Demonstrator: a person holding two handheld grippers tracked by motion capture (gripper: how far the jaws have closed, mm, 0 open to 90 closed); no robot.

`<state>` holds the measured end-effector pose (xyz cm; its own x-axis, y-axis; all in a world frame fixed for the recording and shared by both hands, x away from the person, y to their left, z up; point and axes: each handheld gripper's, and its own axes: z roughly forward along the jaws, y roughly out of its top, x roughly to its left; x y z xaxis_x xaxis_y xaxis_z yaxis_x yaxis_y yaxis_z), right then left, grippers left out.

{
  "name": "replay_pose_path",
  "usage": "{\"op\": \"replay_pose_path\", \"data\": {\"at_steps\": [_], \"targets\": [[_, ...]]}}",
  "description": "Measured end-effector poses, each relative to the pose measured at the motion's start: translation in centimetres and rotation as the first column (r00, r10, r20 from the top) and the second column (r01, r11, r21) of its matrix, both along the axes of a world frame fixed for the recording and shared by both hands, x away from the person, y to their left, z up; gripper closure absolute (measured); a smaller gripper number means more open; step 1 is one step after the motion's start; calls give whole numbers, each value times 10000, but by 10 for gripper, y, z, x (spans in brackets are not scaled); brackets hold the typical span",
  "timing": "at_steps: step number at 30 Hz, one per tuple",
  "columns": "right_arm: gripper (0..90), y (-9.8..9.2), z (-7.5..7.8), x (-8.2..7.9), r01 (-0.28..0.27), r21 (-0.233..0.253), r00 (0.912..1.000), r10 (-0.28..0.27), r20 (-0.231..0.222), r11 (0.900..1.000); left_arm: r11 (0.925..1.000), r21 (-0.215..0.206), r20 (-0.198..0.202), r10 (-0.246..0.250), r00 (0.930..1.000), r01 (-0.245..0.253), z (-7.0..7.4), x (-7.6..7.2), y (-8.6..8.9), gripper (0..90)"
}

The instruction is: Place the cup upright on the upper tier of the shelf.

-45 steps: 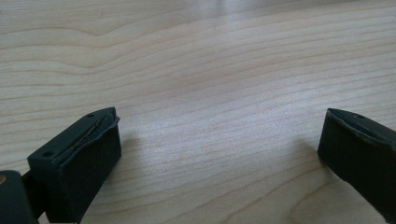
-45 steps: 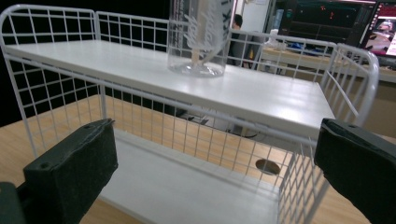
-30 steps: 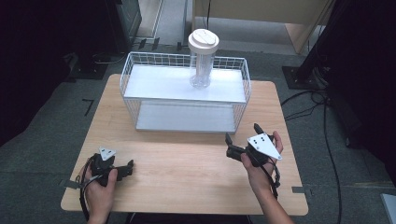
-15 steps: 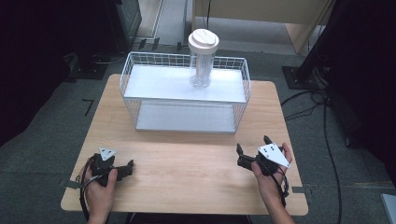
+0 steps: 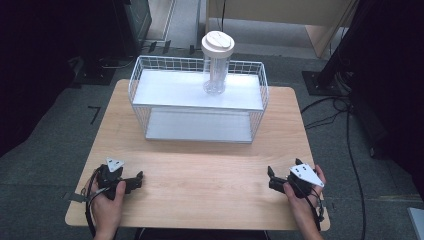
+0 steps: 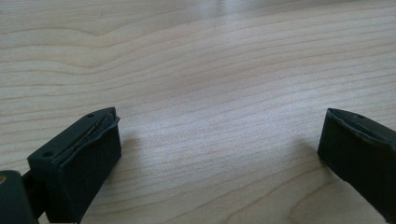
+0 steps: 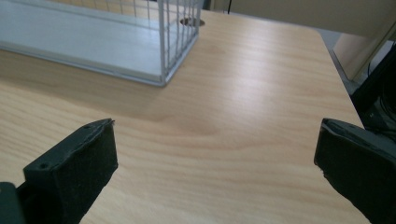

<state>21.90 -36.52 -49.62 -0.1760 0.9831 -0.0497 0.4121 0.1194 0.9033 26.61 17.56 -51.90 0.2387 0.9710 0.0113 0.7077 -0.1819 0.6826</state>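
A clear plastic jar [image 5: 216, 75] with a cream lid [image 5: 218, 42] stands upright on the top shelf of a white wire rack [image 5: 195, 106] at the back of the wooden table [image 5: 210, 170]. My left gripper [image 5: 136, 181] rests near the front left corner, pointing right; its jaws stand wide apart over bare wood in the left gripper view [image 6: 219, 135]. My right gripper [image 5: 272, 179] sits low near the front right corner, pointing left. Its own view shows it [image 7: 215, 144] open and holding nothing, facing the rack's corner [image 7: 164, 42].
The rack's lower shelf [image 5: 197, 127] holds nothing. Bare wood stretches between the two grippers and up to the rack. Cables [image 5: 345, 130] trail on the floor to the right, and a dark stand base [image 5: 320, 80] sits behind the table's right corner.
My right gripper has come back and down toward the front right edge of the table, staying open. The left gripper, jar and rack have not moved.
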Motion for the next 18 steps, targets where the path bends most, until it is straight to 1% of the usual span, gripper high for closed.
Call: {"op": "replay_pose_path", "data": {"at_steps": [7, 8, 12, 15, 18], "targets": [[0, -19, -10, -12, 392, -100, 9983, -396, -436, 9992, 10000, -3, -2, 4, 10000, -4, 0, 0, 0, 0], [0, -22, -11, -13, 416, -182, 9980, -424, -467, 9990, 10000, 5, -1, -4, 10000, 4, 0, 0, 0, 0], [0, -32, -14, -17, 665, -93, 9952, -670, -715, 9977, 10000, 3, -2, -3, 10000, 3, 0, 0, 0, 0], [0, -38, -18, -18, 725, -89, 9928, -730, -953, 9973, 10000, -3, 0, 4, 10000, -4, 0, 0, 0, 0], [0, -42, -23, -19, 665, -45, 9899, -665, -1254, 9978, 10000, 2, 0, -3, 10000, 3, 0, 0, 0, 0]]}}
